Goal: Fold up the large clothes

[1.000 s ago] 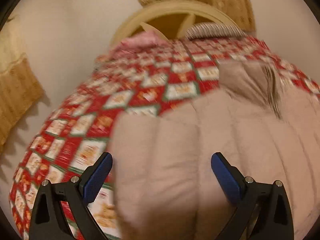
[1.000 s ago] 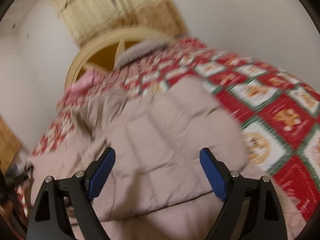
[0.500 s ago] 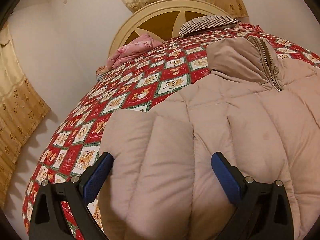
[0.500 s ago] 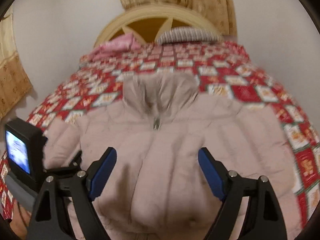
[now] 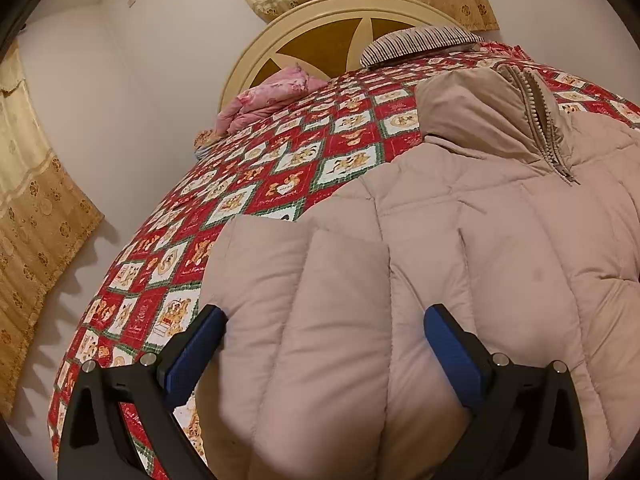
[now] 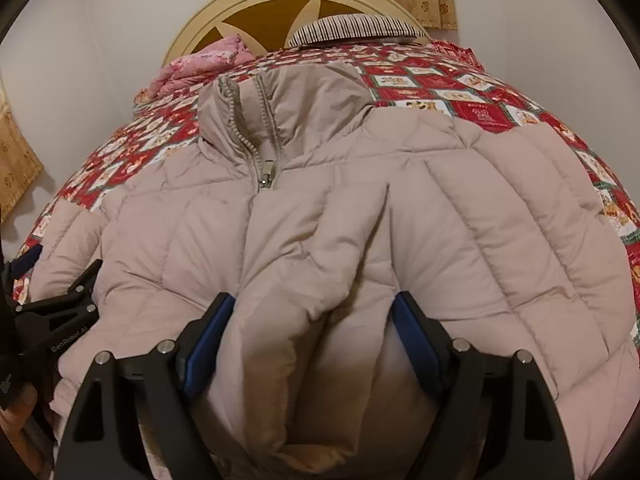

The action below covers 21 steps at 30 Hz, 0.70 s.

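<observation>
Patchwork quilt [image 5: 256, 184] lying under beige puffer jacket [image 6: 360, 208] (collar at 12 o'clock); left gripper [image 5: 324, 344] and right gripper [image 6: 314, 324] both gaping wide, straddling jacket padding.

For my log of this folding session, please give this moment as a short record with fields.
garment: beige puffer jacket, spread front-up on the bed
zipper: closed up to the chest, collar open above it
surface: red patchwork bedspread
left tongs: open, over the jacket's left edge
right tongs: open, a raised fold of jacket between the jaws
at headboard: pink bundle, striped pillow
</observation>
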Each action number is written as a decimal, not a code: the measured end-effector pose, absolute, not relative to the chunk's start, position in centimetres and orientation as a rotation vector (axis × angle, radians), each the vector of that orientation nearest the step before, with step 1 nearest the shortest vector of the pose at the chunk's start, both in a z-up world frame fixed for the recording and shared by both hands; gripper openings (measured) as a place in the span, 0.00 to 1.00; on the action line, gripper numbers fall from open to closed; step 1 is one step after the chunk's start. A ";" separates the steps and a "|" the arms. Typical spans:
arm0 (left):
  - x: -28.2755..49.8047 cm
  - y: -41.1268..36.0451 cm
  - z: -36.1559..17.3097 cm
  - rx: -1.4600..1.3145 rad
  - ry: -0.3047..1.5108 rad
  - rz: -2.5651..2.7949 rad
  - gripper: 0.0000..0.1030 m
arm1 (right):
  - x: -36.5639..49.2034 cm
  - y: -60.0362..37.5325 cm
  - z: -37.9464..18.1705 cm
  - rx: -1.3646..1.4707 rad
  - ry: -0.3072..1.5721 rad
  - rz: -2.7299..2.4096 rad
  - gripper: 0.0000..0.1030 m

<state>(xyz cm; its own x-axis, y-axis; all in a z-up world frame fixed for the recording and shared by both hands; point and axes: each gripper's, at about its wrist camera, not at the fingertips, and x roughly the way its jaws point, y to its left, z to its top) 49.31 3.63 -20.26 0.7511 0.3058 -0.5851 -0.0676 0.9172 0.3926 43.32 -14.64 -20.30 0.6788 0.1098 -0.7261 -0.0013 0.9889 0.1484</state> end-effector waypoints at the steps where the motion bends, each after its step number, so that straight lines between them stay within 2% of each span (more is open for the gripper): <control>1: 49.2 3.7 -20.1 0.357 0.698 0.207 0.98 | 43.4 -14.7 -20.4 0.140 0.824 0.063 0.80; 7: 47.8 4.3 -15.8 0.254 0.667 0.202 0.98 | 43.4 -14.6 -20.6 0.132 0.821 0.057 0.81; 12: 47.5 1.6 -12.4 0.236 0.622 0.094 0.98 | 43.4 -14.5 -20.7 0.126 0.821 0.053 0.81; 17: 48.9 -1.3 -16.6 0.345 0.691 0.093 0.98 | 43.3 -14.5 -20.7 0.135 0.818 0.055 0.81; 21: 49.4 -0.1 -19.3 0.279 0.742 0.063 0.98 | 43.3 -14.5 -20.7 0.135 0.818 0.054 0.81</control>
<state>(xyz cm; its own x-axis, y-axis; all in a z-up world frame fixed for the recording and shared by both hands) 49.38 -0.06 -19.29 0.7370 0.1545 -0.6580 0.0421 0.9611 0.2729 43.35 -14.52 -20.69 0.6831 0.1006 -0.7234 0.0040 0.9899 0.1414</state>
